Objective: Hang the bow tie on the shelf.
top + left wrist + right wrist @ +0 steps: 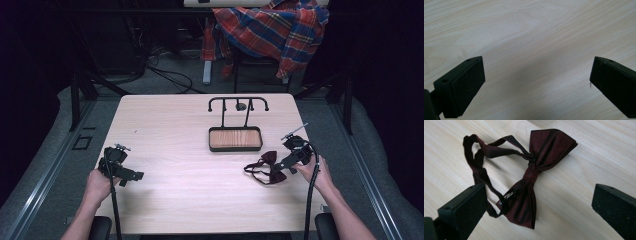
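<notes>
I am holding my right gripper (pixel 280 167) just over the dark red bow tie (pixel 269 168), with its two fingers (pixel 461 212) spread wide apart and closing on nothing. In the right gripper view the bow tie (pixel 534 173) is lying flat on the pale wooden table (pixel 599 157), between my fingers and a little ahead of their tips. One wing of the bow is fanning out farther off, beyond the tips. The other wing is pointing back toward me and ending closer to my left-hand finger than to the right-hand one. The pinched knot is sitting between the two wings. The thin strap is looping away from the knot, out ahead of my left-hand finger, and curling back down beside that finger's tip. Whether that finger is touching the strap I cannot tell. My right-hand finger is standing well apart from the cloth, with bare wood between.

My left gripper (pixel 131 176) is hovering low over the table (pixel 165 125), far from the bow tie. Its fingers (pixel 464 85) are also spread wide, with bare wood between them.

Beyond my right gripper's fingers, farther up the table, a black tray (pixel 235 148) with a wooden floor is standing, and a black wire rack (pixel 238 101) is rising from its far side. Past the table's far edge, a red plaid shirt (pixel 270 27) is hanging over a chair.
</notes>
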Motion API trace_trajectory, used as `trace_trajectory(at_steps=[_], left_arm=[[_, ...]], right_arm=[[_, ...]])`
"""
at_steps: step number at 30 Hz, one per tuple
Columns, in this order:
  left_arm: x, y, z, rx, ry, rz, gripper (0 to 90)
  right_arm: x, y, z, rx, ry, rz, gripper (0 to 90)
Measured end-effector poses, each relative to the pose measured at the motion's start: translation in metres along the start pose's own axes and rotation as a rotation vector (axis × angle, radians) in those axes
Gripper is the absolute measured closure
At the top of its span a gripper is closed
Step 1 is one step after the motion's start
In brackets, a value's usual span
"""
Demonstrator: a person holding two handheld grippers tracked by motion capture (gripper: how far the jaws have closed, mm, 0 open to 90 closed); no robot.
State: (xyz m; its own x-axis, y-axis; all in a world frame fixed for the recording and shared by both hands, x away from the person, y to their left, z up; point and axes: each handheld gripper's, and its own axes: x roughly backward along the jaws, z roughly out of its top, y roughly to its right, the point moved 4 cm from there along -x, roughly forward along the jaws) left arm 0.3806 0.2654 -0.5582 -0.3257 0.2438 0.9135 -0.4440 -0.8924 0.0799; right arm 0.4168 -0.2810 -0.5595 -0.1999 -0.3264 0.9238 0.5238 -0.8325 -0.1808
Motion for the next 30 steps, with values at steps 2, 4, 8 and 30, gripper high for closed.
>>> trace_trajectory(at_steps=[2, 4, 8, 30], left_arm=[[0.0, 0.0, 0.0, -0.002, 0.0, 0.001, 0.0], [-0.001, 0.001, 0.0, 0.0, 0.002, 0.001, 0.0], [0.0, 0.001, 0.0, 0.001, 0.003, 0.003, 0.0], [-0.001, 0.001, 0.0, -0.005, -0.003, 0.004, 0.0]], right_arm=[[-0.001, -0.001, 0.002, 0.004, -0.008, -0.008, 2.3], [-0.003, -0.002, 0.005, 0.001, 0.006, -0.033, 12.0], [-0.008, -0.006, 0.01, 0.016, -0.026, -0.025, 29.2], [-0.025, -0.019, 0.011, 0.069, -0.087, -0.102, 74.9]])
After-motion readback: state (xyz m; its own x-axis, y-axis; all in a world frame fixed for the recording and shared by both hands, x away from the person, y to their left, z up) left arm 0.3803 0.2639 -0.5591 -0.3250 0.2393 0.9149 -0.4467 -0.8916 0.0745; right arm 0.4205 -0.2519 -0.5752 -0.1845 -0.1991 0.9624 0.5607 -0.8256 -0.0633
